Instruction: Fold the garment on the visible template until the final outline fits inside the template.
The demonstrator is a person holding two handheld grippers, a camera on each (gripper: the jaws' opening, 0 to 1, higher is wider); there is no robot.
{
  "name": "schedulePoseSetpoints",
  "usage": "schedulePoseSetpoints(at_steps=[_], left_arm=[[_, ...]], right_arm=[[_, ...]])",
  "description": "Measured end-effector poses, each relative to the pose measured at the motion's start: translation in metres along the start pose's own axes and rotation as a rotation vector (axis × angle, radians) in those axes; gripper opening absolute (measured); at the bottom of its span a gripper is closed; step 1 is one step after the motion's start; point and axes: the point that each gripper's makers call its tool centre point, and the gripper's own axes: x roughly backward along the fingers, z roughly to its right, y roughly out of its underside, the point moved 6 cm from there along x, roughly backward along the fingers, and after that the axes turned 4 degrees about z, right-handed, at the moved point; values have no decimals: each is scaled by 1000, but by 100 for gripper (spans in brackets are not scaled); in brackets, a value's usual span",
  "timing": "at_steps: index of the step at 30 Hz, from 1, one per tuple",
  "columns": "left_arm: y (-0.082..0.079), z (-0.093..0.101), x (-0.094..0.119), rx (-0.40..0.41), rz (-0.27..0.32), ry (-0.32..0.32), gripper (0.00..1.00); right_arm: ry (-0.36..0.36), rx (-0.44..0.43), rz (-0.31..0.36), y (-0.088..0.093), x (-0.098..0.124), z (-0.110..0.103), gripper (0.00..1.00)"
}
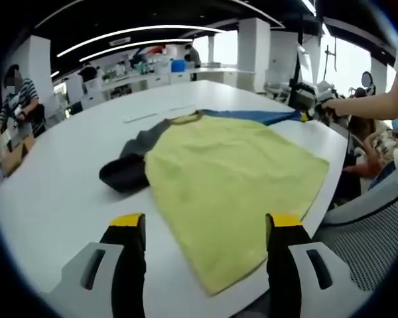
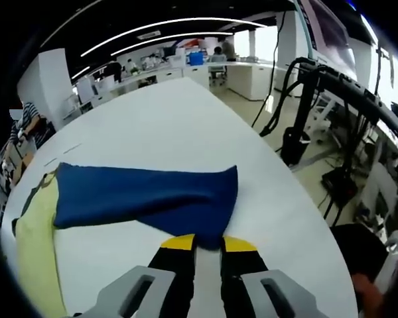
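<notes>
In the left gripper view, a shirt (image 1: 232, 179) lies spread flat on a white surface (image 1: 73, 179). Its body is pale yellow-green. At the left side of the shirt a dark grey sleeve (image 1: 129, 165) lies bunched in a heap, so its shape is hard to read. At the far right a blue sleeve (image 1: 259, 116) stretches out toward the surface's edge, where its end is hard to make out. The near hem reaches the surface's edge between the left tongs (image 1: 205, 222), and part of it is cut off behind the right-hand jaw. No template outline can be made out on the surface. The left tongs stand wide open with yellow-tipped black jaws, holding nothing, hovering over the near hem. A person's arm (image 1: 371, 103) reaches in at the far right.

In the right gripper view, a strip of the yellow-green body (image 2: 33, 252) shows at the left edge, mostly cut off. The blue sleeve (image 2: 146, 195) lies flat across the white surface (image 2: 186, 119), wrinkled, widening toward its cuff. The right tongs (image 2: 202, 244) are nearly closed, their yellow tips pinching the cuff's near edge, which hides the exact contact. Beyond the right edge of the surface, black cables (image 2: 298, 106) hang over the floor.
</notes>
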Motion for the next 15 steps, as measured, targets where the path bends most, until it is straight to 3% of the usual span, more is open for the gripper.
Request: schedulePoseSetpoints(at_steps=[7, 15], left_arm=[[4, -3, 2, -5, -12, -7, 70], [3, -5, 3, -3, 2, -7, 71]], right_arm=[[-1, -23, -4, -1, -1, 1, 3], [0, 28, -22, -3, 9, 5, 0]])
